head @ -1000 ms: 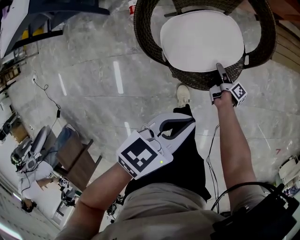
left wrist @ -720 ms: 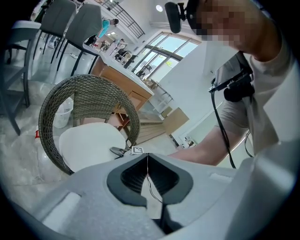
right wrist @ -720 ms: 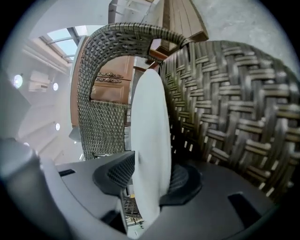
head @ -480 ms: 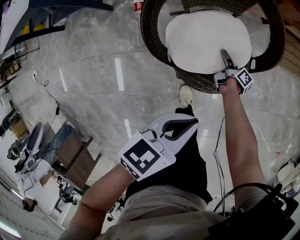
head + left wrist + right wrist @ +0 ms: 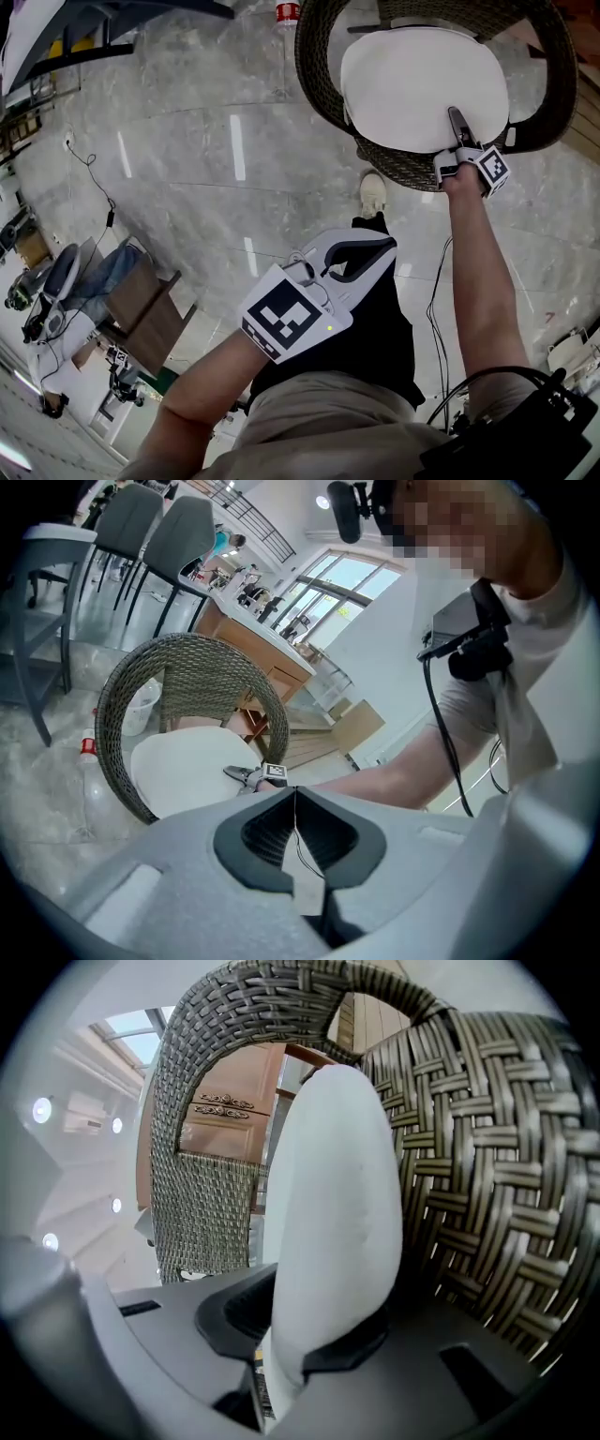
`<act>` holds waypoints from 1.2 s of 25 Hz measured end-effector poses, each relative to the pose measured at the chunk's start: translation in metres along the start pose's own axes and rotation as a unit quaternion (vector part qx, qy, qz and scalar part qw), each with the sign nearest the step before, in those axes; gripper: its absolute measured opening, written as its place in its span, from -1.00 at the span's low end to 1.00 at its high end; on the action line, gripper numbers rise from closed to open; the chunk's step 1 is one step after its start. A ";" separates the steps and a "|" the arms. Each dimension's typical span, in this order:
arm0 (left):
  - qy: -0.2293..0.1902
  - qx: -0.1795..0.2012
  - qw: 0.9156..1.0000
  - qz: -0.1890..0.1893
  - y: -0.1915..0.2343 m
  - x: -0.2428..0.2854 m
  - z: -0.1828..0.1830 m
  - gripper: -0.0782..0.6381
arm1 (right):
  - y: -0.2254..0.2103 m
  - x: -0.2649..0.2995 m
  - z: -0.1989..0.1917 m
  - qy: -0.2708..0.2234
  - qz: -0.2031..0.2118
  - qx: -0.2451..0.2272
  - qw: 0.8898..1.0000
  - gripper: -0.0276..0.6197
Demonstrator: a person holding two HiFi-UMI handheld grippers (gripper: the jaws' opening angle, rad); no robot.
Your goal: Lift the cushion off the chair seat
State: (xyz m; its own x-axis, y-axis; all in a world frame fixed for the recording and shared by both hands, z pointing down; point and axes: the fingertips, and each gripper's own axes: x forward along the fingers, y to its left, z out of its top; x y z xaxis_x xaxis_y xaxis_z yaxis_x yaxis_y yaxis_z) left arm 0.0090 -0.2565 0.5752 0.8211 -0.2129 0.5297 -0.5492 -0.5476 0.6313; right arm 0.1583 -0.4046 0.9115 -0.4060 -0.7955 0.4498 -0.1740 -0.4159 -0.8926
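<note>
The round white padded cushion (image 5: 422, 80) lies on the seat of the brown woven wicker chair (image 5: 314, 66). Its front edge sits between the fingers (image 5: 234, 1312) of the right gripper (image 5: 457, 120), which have just been closing and now pinch it. Lift straight up, keeping a deep bite so the soft edge cannot slip. The left gripper (image 5: 370, 251) is clenched, empty.

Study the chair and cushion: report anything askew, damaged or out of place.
Nothing is damaged or spilled. The cushion lies flat on the wicker chair; only its front edge is pinched by the right gripper, whose jaws have just closed further on it.
</note>
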 end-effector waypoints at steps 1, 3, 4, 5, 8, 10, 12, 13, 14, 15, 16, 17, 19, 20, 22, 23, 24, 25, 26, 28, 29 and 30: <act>-0.001 0.001 1.000 -0.001 -0.001 -0.001 -0.001 -0.76 | 0.000 -0.001 0.000 -0.001 0.000 -0.001 1.000 -0.66; -0.003 0.003 1.000 -0.001 -0.003 -0.004 -0.002 -0.76 | 0.004 -0.002 -0.002 -0.004 0.004 0.000 1.000 -0.67; -0.004 0.003 1.000 -0.001 -0.005 -0.005 -0.003 -0.76 | 0.007 -0.003 -0.003 -0.006 0.008 0.002 1.000 -0.68; -0.006 0.003 1.000 -0.001 -0.006 -0.007 -0.004 -0.76 | 0.010 -0.005 -0.004 -0.008 0.011 0.003 1.000 -0.69; -0.009 0.006 1.000 -0.003 -0.014 -0.011 -0.005 -0.76 | 0.016 -0.012 -0.005 -0.014 0.019 0.005 1.000 -0.71; -0.011 0.012 1.000 -0.005 -0.023 -0.014 -0.004 -0.76 | 0.023 -0.020 -0.004 -0.019 0.024 0.005 1.000 -0.72; -0.014 0.018 1.000 -0.006 -0.031 -0.019 -0.004 -0.76 | 0.029 -0.031 -0.002 -0.024 0.025 0.004 0.999 -0.73; -0.016 0.021 1.000 -0.007 -0.035 -0.023 -0.004 -0.76 | 0.032 -0.037 -0.002 -0.026 0.025 0.003 0.999 -0.73; -0.017 0.025 1.000 -0.007 -0.040 -0.026 -0.004 -0.76 | 0.036 -0.044 -0.003 -0.027 0.026 0.000 0.999 -0.73; -0.017 0.028 0.999 -0.007 -0.045 -0.030 -0.005 -0.76 | 0.040 -0.051 -0.004 -0.027 0.029 -0.003 0.999 -0.73; -0.017 0.030 0.999 -0.008 -0.050 -0.034 -0.007 -0.76 | 0.043 -0.059 -0.006 -0.026 0.032 -0.007 0.999 -0.73; -0.017 0.033 0.999 -0.008 -0.056 -0.038 -0.008 -0.76 | 0.046 -0.067 -0.008 -0.026 0.036 -0.009 0.999 -0.73; -0.018 0.043 0.999 -0.010 -0.069 -0.046 -0.012 -0.76 | 0.053 -0.084 -0.011 -0.028 0.041 -0.009 0.999 -0.74; -0.020 0.049 0.999 -0.011 -0.076 -0.051 -0.013 -0.76 | 0.058 -0.093 -0.012 -0.031 0.044 -0.007 0.999 -0.73; -0.024 0.057 0.998 -0.013 -0.089 -0.061 -0.016 -0.76 | 0.069 -0.112 -0.017 -0.034 0.049 -0.008 0.998 -0.74; -0.027 0.060 0.998 -0.013 -0.096 -0.066 -0.017 -0.76 | 0.075 -0.122 -0.021 -0.032 0.050 -0.015 0.998 -0.73; -0.030 0.062 0.998 -0.014 -0.103 -0.072 -0.019 -0.76 | 0.080 -0.131 -0.024 -0.030 0.051 -0.022 0.998 -0.74; -0.033 0.064 0.997 -0.015 -0.110 -0.078 -0.020 -0.76 | 0.085 -0.141 -0.028 -0.028 0.054 -0.027 0.998 -0.74; -0.036 0.068 0.997 -0.015 -0.116 -0.084 -0.022 -0.76 | 0.091 -0.150 -0.033 -0.027 0.058 -0.030 0.997 -0.74; -0.040 0.076 0.996 -0.016 -0.130 -0.097 -0.027 -0.76 | 0.102 -0.171 -0.042 -0.025 0.067 -0.031 0.997 -0.73; -0.043 0.078 0.996 -0.016 -0.136 -0.103 -0.029 -0.76 | 0.106 -0.182 -0.047 -0.025 0.069 -0.032 0.997 -0.73; -0.046 0.080 0.996 -0.017 -0.143 -0.110 -0.031 -0.76 | 0.111 -0.193 -0.051 -0.025 0.071 -0.033 0.997 -0.73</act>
State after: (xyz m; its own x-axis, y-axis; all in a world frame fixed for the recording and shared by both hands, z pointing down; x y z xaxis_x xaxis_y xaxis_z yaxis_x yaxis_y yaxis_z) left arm -0.0078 -0.1298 0.4444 0.8537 -0.2609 0.4507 -0.4948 -0.6767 0.5453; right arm 0.1717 -0.2746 0.7241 -0.3855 -0.8660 0.3185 -0.1776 -0.2690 -0.9466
